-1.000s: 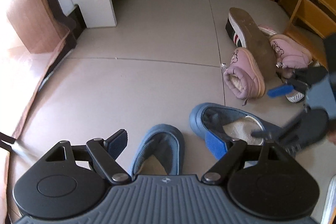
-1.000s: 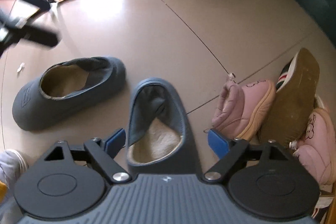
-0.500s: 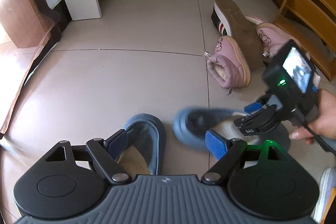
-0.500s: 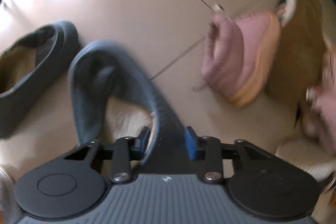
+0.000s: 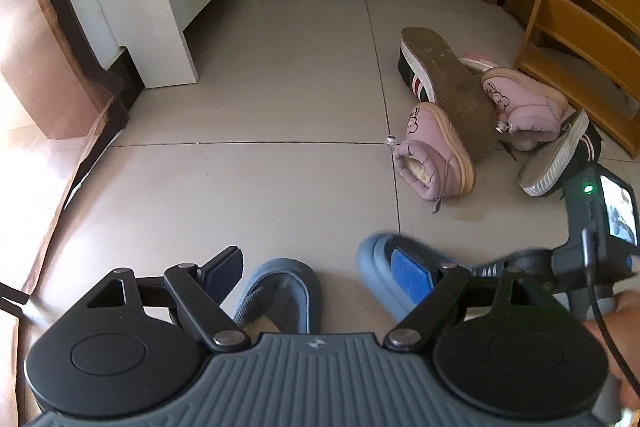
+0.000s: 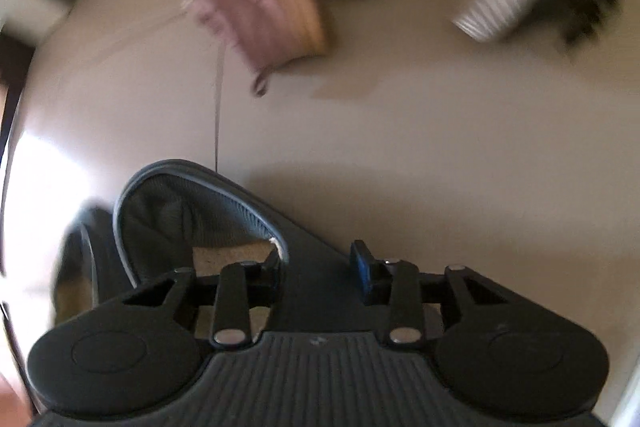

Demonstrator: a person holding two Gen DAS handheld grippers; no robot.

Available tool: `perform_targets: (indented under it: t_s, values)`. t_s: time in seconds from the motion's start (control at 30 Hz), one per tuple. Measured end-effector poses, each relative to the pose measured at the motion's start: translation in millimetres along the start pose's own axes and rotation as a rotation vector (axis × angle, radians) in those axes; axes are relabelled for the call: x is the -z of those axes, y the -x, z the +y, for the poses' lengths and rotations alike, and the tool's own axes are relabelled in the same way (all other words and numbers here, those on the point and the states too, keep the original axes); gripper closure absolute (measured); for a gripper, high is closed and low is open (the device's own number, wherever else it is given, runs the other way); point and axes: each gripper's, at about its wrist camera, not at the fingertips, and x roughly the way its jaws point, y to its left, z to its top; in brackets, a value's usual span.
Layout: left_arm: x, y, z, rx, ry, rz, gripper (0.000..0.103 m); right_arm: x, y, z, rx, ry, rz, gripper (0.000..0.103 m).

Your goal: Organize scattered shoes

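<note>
Now the right gripper (image 6: 316, 267) pinches one blue slipper (image 6: 224, 211) by its side wall.
Left gripper (image 5: 320, 267) is spread above the other blue slipper (image 5: 280, 291) on the tiled floor (image 5: 260, 187).

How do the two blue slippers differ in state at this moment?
The right gripper is shut on one blue slipper, pinching its side wall; the other blue slipper is ungripped, lying between the open left gripper's fingers. The gripped slipper looks motion-blurred in the left wrist view; the other is sharp on the floor. Both share the same blue upper and beige lining.
</note>
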Motion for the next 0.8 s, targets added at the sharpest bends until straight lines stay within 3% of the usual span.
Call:
perform_targets:
  t_s: [0.1, 0.2, 0.3, 0.37, 0.5, 0.57, 0.63, 0.8]
  values:
    - [-0.2, 0.4, 7.2, -0.012, 0.017, 0.008, 0.018, 2.7, -5.5, -9.8, -0.118, -0.129, 0.053, 0.045]
    - [-0.4, 3.5, 10.3, -0.01, 0.013, 0.011, 0.018, 3.3, 5.5, 4.0, -0.188, 0.083, 0.067, 0.034]
    - [-4.6, 11.6, 9.0, -0.012, -0.006, 0.016, 0.018, 19.7, 36.6, 27.7, -0.185, 0.54, -0.075, 0.032]
    - [-8.3, 16.7, 4.5, -0.005, -0.037, 0.025, 0.018, 47.2, 60.4, 47.0, -0.228, 0.951, -0.195, 0.032]
    - [-18.3, 23.6, -4.5, 0.007, -0.099, 0.086, 0.018, 83.0, 70.5, 76.6, -0.282, 1.458, -0.187, 0.032]
    - [-34.0, 34.3, -8.6, 0.024, -0.102, 0.173, 0.018, 91.3, 59.6, 81.2, -0.244, 1.538, -0.127, 0.035]
    - [-49.7, 49.7, -12.4, 0.027, -0.099, 0.224, 0.018, 97.8, 46.9, 83.9, -0.197, 1.588, -0.062, 0.045]
    - [-68.2, 99.7, -30.9, -0.097, -0.038, 0.197, 0.018, 97.5, 42.6, 87.8, -0.233, 1.477, -0.05, 0.051]
